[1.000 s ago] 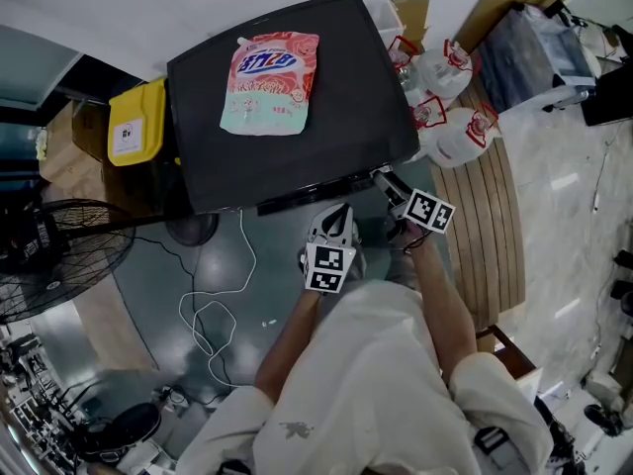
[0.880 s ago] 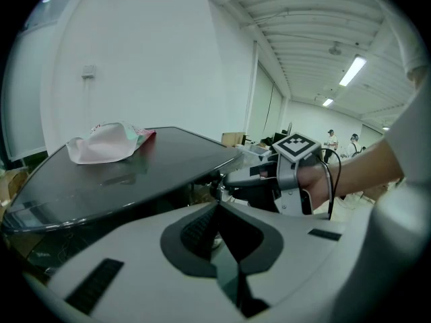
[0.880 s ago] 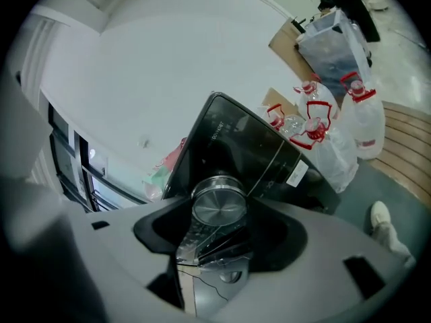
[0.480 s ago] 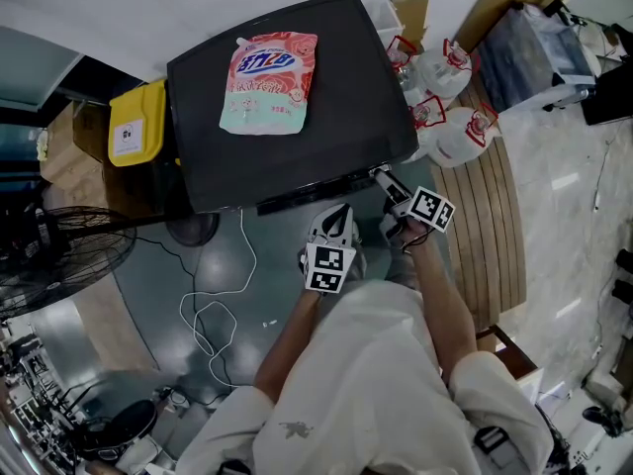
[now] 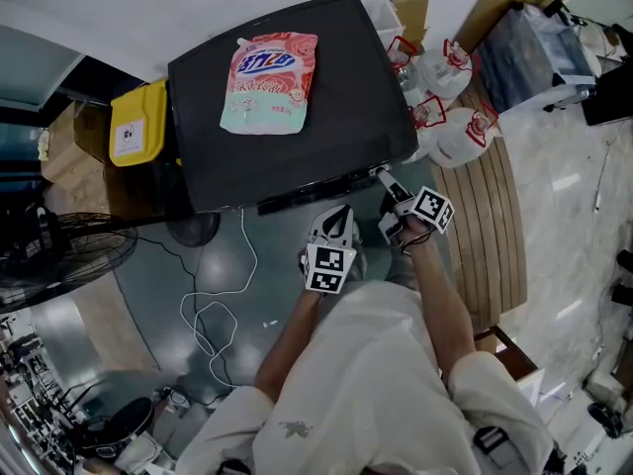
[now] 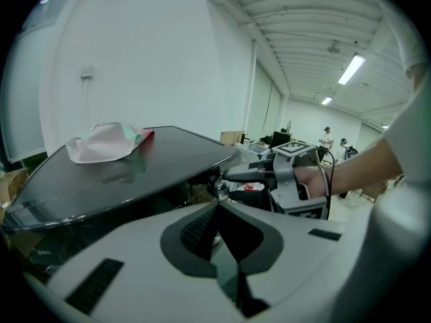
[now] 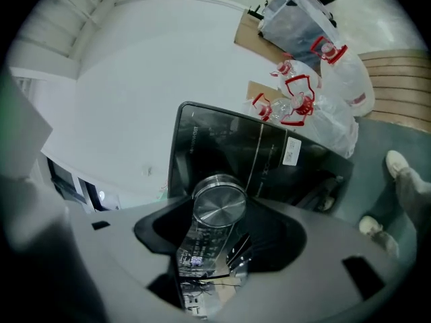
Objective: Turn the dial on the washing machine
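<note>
At the washing machine's [image 5: 297, 146] front, the dial [image 7: 219, 207] is gripped tighter by the right tool [image 5: 383, 177], now rolled, so turning is judged begun.

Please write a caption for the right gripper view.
Right gripper closed on the round silver metal dial of the black washing machine.

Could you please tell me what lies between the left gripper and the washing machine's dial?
Nothing: in the left gripper view the stretch from the left gripper to the dial is bare. The right gripper holds the dial.
</note>
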`<state>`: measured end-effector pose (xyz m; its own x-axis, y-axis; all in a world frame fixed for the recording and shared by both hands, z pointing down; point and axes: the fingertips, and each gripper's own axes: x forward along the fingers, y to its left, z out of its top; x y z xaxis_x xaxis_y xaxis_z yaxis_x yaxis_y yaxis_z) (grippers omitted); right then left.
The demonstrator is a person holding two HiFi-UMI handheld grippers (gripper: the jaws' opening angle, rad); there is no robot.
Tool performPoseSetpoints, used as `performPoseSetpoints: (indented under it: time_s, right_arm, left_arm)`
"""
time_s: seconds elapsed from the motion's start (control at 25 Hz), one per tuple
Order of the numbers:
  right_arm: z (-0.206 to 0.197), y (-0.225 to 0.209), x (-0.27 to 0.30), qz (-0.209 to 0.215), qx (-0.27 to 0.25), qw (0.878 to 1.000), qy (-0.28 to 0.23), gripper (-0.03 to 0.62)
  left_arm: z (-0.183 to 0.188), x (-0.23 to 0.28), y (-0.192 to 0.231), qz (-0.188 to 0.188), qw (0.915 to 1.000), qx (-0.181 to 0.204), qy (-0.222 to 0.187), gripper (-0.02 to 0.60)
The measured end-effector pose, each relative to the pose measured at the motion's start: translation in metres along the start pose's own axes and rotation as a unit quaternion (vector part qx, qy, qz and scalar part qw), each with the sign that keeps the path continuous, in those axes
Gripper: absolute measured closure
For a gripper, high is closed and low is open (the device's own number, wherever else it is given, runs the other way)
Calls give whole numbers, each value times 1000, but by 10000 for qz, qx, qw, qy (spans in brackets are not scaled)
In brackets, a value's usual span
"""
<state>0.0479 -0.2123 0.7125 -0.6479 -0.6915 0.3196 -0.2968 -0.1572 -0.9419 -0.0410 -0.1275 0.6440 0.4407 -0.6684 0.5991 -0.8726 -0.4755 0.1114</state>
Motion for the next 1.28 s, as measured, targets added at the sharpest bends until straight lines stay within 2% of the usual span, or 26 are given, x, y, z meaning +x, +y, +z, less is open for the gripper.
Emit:
performPoseSetpoints:
  time_s: [0.16,0.6,0.88,1.0,1.12,1.2,1.28]
  right_arm:
    - [-1,2,0,104,197,9997,-65,368]
    - [0,-3,0,246,696,9968,-300,364]
    - [5,-1,-1,196,479,9982,-319,364]
    - [8,-1,-4,115,260,9990,-346,360]
    - [10,3,-10,14,-213,9993,-297,332]
    - [11,5,-12,-136,-743,9968,-259,297]
    - [13,3,-15,-457,-1511,9872,-209,278]
  left_arm:
    - [-1,-1,1,12,10000,0,-3,569]
    - [-1,-2,3,58,10000,53,-4,569]
    - [3,0,4,62,9999,84,-26,569]
    - [2,1,4,48,10000,78,-31,569]
    - [0,1,4,44,10000,52,-11,569]
    - [-2,1,3,39,10000,29,19,569]
    - [-5,1,4,33,10000,11,40,569]
